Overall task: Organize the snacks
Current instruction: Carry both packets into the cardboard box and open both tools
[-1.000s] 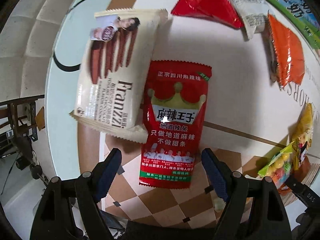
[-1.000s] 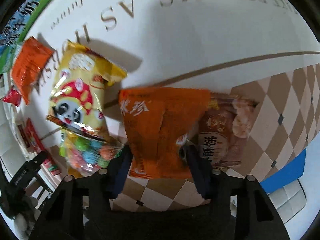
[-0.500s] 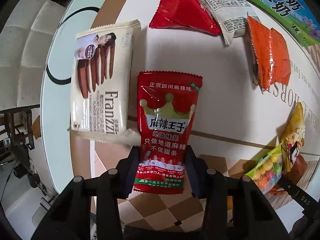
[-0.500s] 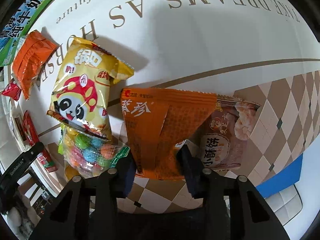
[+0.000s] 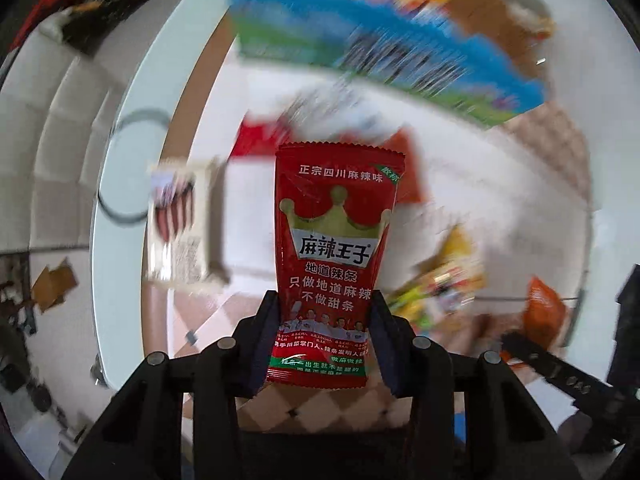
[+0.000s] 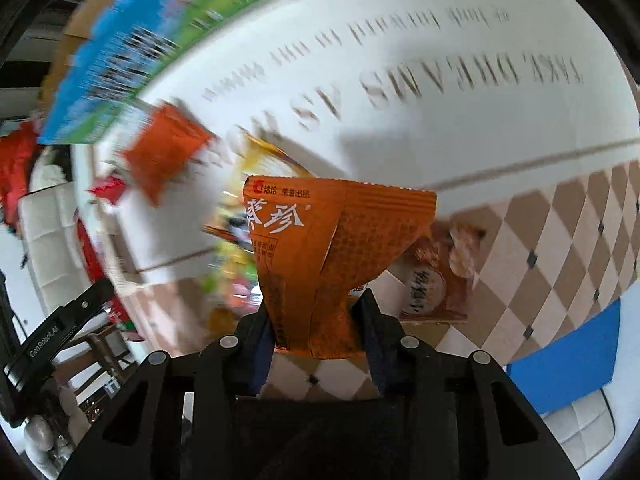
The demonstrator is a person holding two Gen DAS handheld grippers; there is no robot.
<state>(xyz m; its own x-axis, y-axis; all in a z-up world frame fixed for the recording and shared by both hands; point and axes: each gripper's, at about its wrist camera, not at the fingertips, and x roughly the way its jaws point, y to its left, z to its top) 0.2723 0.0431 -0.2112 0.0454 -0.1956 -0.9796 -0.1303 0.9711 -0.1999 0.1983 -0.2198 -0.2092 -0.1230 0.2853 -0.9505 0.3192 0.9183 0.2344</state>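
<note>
1. Two black tongs, one per hand: the left gripper (image 5: 324,344) pinches the lower part of one red spicy-strip packet (image 5: 334,256) between its dark flat pads, and the right gripper (image 6: 318,334) is clamped on the bottom of one orange packet (image 6: 320,256). Both packets stand upright above the table, held clear of it.
2. The red spicy-strip packet is a flat glossy foil pouch with serrated top and bottom edges, a pale crown design and white Chinese lettering. The orange packet is puffed and creased, with a folded seam down its middle and a crimped top edge.
3. Just beyond the right gripper, one brown snack pouch (image 6: 436,272) lies flat on the checkered tablecloth (image 6: 552,248), partly hidden by the orange packet.
4. To its left, blurred, lie a yellow bag (image 6: 266,160) and a clear bag of coloured candies (image 6: 236,276).
5. Beside the left gripper, one cream rectangular biscuit pack (image 5: 182,220) lies on the cloth, blurred.
6. Farther off, one small orange pouch (image 6: 164,152) and one red pouch (image 5: 260,140) rest on the white printed part of the cloth.
7. Farthest, one long blue-and-green carton (image 5: 380,52) stands at the table's edge, smeared by motion.
</note>
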